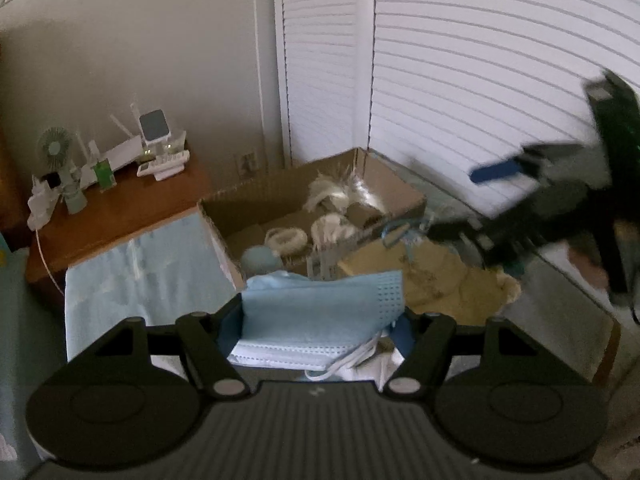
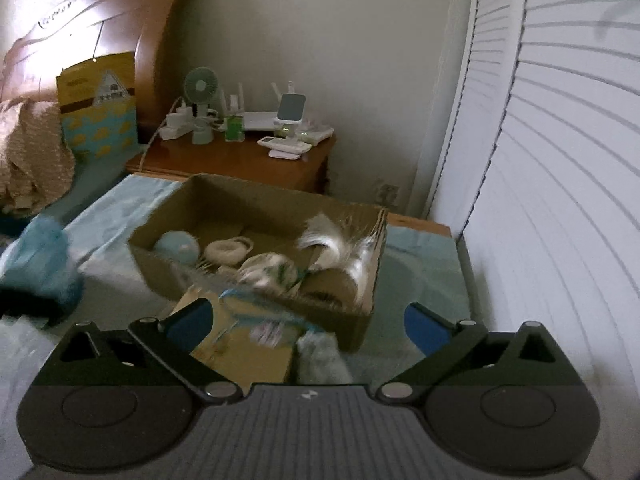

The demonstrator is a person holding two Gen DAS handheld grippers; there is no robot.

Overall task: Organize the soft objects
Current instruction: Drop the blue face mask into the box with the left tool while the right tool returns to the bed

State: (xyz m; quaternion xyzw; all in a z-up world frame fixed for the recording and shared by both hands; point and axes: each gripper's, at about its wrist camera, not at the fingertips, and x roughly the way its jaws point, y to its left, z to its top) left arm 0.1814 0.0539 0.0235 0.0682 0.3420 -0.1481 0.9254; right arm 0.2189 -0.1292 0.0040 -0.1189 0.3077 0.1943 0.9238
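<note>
The bed, under its pale blue sheet, carries everything; the cardboard box sits open on it, and I place the rest by that box. Beyond the box stands the wooden nightstand with a small fan and chargers; to the box's right runs the white louvred door. Inside the box lie a pale blue ball at its left end, a cream ring-shaped toy beside that, a mottled white bundle near the front wall, and white feathers at the right end. Just in front of the box lies a flat brown card packet with a blurred blue string across it, and a fuzzy pale tuft just beside the card.

My left tool is clamped on a stack of blue face masks, held in the air short of the box's near wall, white ear loops dangling below; my right tool stands spread wide just in front of the box, above the card and the tuft, its blue pads pressing on nothing.
</note>
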